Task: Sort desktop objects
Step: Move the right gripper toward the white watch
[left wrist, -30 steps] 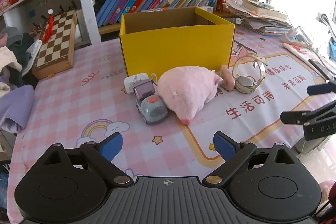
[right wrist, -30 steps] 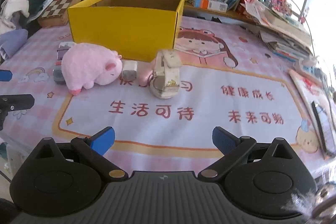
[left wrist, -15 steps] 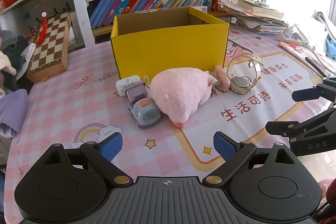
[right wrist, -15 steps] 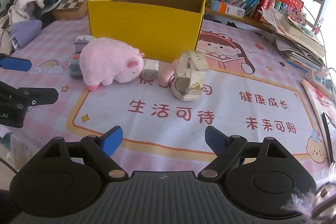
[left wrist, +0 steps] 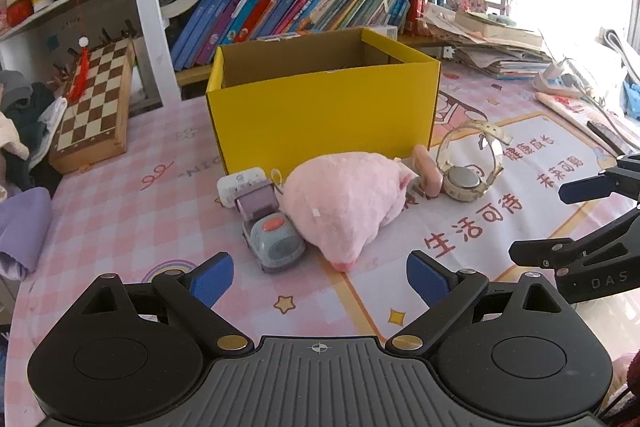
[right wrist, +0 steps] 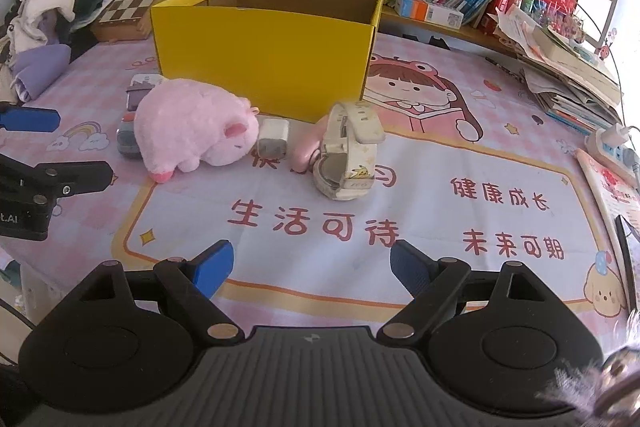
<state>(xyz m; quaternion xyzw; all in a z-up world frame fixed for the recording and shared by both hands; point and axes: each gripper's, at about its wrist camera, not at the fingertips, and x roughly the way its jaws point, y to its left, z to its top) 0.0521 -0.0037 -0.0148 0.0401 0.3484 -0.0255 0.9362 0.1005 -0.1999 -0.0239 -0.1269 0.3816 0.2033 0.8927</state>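
left tool (left wrist: 318,277): fingers spread wide, holding nothing, hovering over the near counter, aimed at the toy truck and plush.
right tool (right wrist: 310,267): also wide, nothing held, near edge of the counter, pointed toward the watch.
yellow box (left wrist: 320,107): open top, far centre of the counter (right wrist: 460,163); likely the sorting target. Inside mostly hidden, contents cannot be told.
pink plush (left wrist: 346,199): lying on its side just in front of the box, touching the toy truck on its left.
plush handling: judged soft, light, squashy; pinch across the fat middle of the body, the fingers will sink in, little slip risk.
toy truck (left wrist: 270,227): small grey-purple plastic, nearest the left tool; judged stiff, light, may roll; grip across the sides of the cab.
white device (left wrist: 240,183): small, behind the truck, close to the box wall.
charger plug (right wrist: 273,139): white cube between plush and pink case; hard, smooth.
pink case (right wrist: 306,147): small rounded item touching the watch; smooth, may slip.
watch (right wrist: 348,155): cream strap looped upright, face down low; strap flexible, take it by the strap loop.
progress: judged early; all items on the counter, none gripped.
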